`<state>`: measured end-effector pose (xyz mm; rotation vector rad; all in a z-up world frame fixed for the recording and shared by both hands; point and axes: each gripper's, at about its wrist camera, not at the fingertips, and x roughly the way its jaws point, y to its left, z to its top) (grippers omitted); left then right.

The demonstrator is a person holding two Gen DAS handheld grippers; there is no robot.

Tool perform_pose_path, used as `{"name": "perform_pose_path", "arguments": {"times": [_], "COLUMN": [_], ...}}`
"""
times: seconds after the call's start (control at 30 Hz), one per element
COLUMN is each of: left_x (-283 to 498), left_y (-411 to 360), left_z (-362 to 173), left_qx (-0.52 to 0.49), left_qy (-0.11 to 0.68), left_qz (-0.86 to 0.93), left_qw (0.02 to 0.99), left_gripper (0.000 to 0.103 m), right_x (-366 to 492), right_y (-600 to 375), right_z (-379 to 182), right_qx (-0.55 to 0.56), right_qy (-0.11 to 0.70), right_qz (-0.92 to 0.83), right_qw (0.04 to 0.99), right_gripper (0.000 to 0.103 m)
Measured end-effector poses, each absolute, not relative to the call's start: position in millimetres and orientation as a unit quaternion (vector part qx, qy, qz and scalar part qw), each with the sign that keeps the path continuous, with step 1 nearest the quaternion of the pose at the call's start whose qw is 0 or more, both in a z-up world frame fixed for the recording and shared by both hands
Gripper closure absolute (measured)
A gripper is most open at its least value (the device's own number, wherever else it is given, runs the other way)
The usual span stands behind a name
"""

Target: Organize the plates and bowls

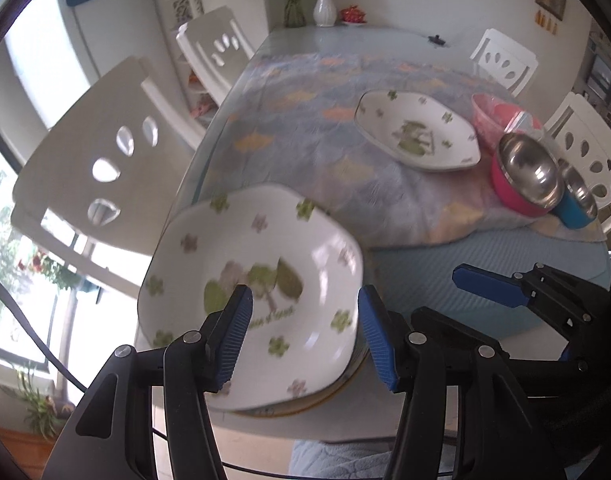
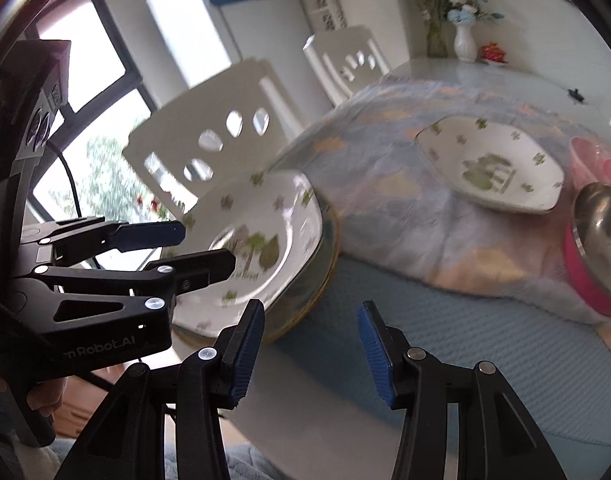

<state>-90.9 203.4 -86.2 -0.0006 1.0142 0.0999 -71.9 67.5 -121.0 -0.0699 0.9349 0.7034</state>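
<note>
A white floral plate [image 1: 261, 280] lies on top of a plate stack at the table's near left corner; it also shows in the right wrist view [image 2: 261, 236]. My left gripper [image 1: 305, 336] is open just above its near edge, empty. My right gripper [image 2: 311, 350] is open and empty over the blue mat [image 2: 445, 352], right of the stack. A second white floral plate [image 1: 417, 132] lies farther on the patterned cloth [image 2: 493, 168]. A pink steel-lined bowl [image 1: 525, 176], a blue steel-lined bowl [image 1: 577, 204] and a pink plastic bowl [image 1: 493, 112] sit at the right.
White chairs [image 1: 105, 152] stand along the left side of the table and at the right [image 1: 505, 60]. A white vase of flowers [image 1: 324, 8] and a red item [image 1: 353, 14] stand at the far end. The patterned cloth [image 1: 305, 128] covers the middle.
</note>
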Motion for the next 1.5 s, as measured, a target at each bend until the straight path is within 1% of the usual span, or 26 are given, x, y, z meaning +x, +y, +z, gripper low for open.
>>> {"name": "perform_pose_path", "arguments": {"times": [0.2, 0.27, 0.33, 0.4, 0.5, 0.6, 0.67, 0.7, 0.73, 0.87, 0.93, 0.97, 1.1, 1.27, 1.37, 1.43, 1.47, 1.5], "left_x": [-65, -54, -41, -28, -14, 3, 17, 21, 28, 57, 78, 86, 121, 144, 155, 162, 165, 168], "left_y": [199, 199, 200, 199, 199, 197, 197, 197, 199, 209, 212, 212, 202, 187, 181, 176, 174, 172], "left_z": [-85, -87, -90, -92, -95, -98, -101, -102, -103, -108, -113, -115, -126, -137, -141, -144, -146, -148], "left_qx": [0.006, 0.011, 0.013, 0.016, 0.016, 0.015, 0.012, 0.010, 0.005, -0.032, -0.051, -0.057, -0.042, -0.006, 0.006, 0.014, 0.017, 0.023], "left_qy": [0.489, 0.496, 0.503, 0.507, 0.511, 0.516, 0.515, 0.514, 0.511, 0.511, 0.518, 0.519, 0.533, 0.543, 0.531, 0.526, 0.525, 0.525], "left_qz": [0.027, 0.021, 0.015, 0.008, -0.003, -0.023, -0.032, -0.034, -0.035, -0.048, -0.054, -0.058, -0.079, -0.113, -0.115, -0.122, -0.129, -0.138], "left_qw": [0.872, 0.868, 0.864, 0.862, 0.859, 0.856, 0.856, 0.857, 0.859, 0.857, 0.852, 0.851, 0.841, 0.832, 0.839, 0.842, 0.841, 0.839], "left_gripper": [0.050, 0.050, 0.050, 0.050, 0.046, 0.046, 0.046, 0.045, 0.042, 0.036, 0.032, 0.031, 0.031, 0.031, 0.032, 0.034, 0.038, 0.047], "right_x": [-48, -35, -24, -18, -6, 4, 12, 16, 20, 35, 44, 48, 62, 73, 79, 83, 85, 87], "right_y": [50, 42, 33, 25, 10, -2, -6, -8, -9, -10, -10, -10, -4, 7, 9, 7, 6, 6], "right_z": [-119, -122, -124, -125, -128, -131, -133, -135, -136, -139, -141, -143, -149, -155, -157, -162, -165, -167], "right_qx": [0.007, 0.028, 0.040, 0.045, 0.067, 0.093, 0.104, 0.113, 0.126, 0.168, 0.182, 0.187, 0.209, 0.196, 0.180, 0.184, 0.193, 0.199], "right_qy": [0.437, 0.443, 0.448, 0.448, 0.454, 0.459, 0.461, 0.462, 0.461, 0.465, 0.475, 0.482, 0.490, 0.485, 0.475, 0.475, 0.479, 0.480], "right_qz": [0.290, 0.265, 0.230, 0.194, 0.152, 0.131, 0.125, 0.125, 0.129, 0.132, 0.118, 0.110, 0.088, 0.058, 0.030, 0.018, 0.016, 0.016], "right_qw": [0.852, 0.856, 0.863, 0.871, 0.876, 0.874, 0.872, 0.871, 0.869, 0.859, 0.853, 0.849, 0.841, 0.850, 0.861, 0.860, 0.856, 0.854], "right_gripper": [0.055, 0.053, 0.047, 0.047, 0.047, 0.047, 0.042, 0.032, 0.025, 0.024, 0.024, 0.024, 0.024, 0.024, 0.024, 0.024, 0.024, 0.023]}}
